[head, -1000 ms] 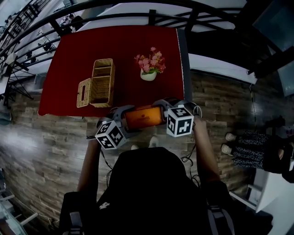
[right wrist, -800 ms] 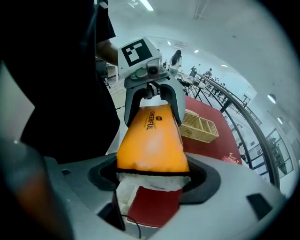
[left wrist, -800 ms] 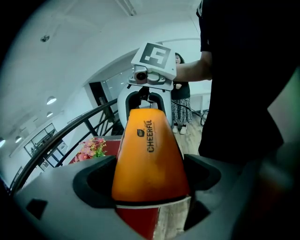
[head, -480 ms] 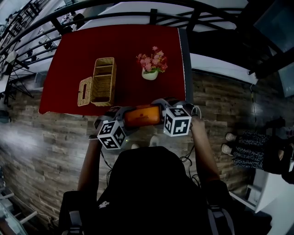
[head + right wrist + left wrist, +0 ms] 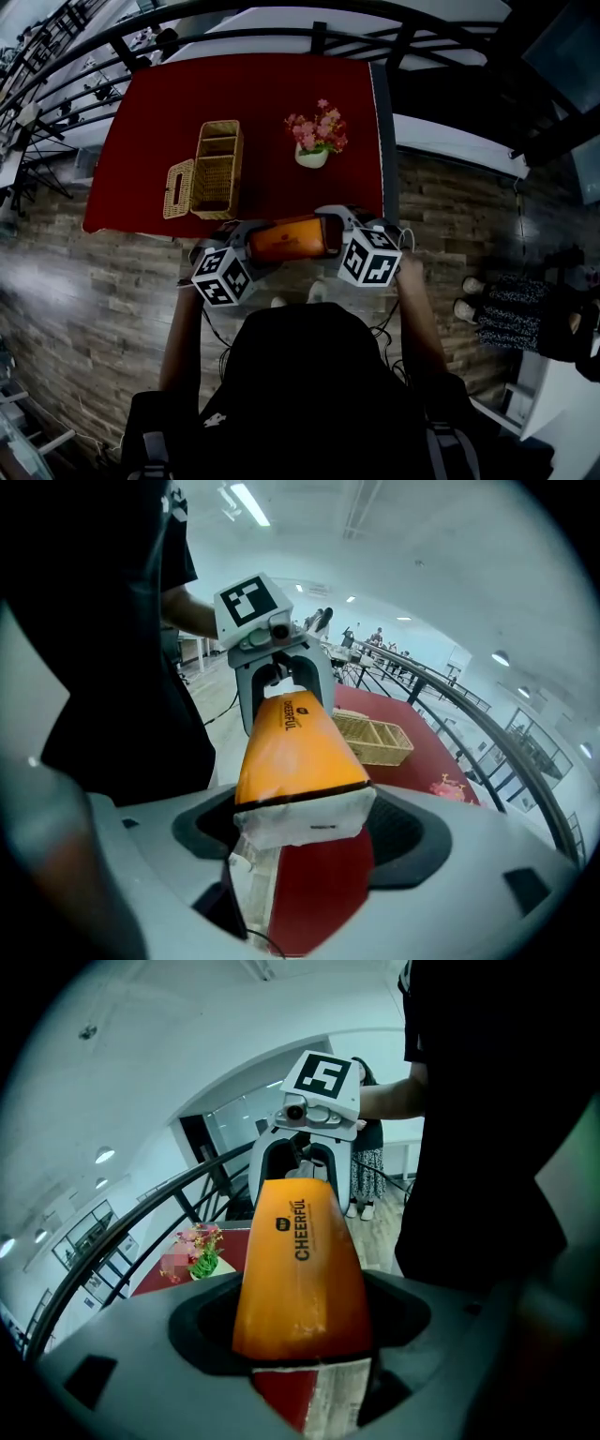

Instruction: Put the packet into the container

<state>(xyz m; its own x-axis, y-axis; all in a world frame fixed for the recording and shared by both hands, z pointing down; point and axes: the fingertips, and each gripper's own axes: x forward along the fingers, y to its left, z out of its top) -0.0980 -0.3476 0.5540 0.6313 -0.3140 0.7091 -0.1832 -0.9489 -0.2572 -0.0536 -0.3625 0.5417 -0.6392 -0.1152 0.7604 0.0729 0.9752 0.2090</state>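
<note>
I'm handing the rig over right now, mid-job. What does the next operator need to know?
Left gripper: jaws have just been closing and are now on one end of the orange packet.
Right gripper: jaws shut on the other end.
Packet: held level in the air between both grippers, near the front edge of the red table.
Basket: on the table, ahead and to the left, lid swung open.
Done: packet picked up.
Left: carry it over and put it into the basket.
</note>
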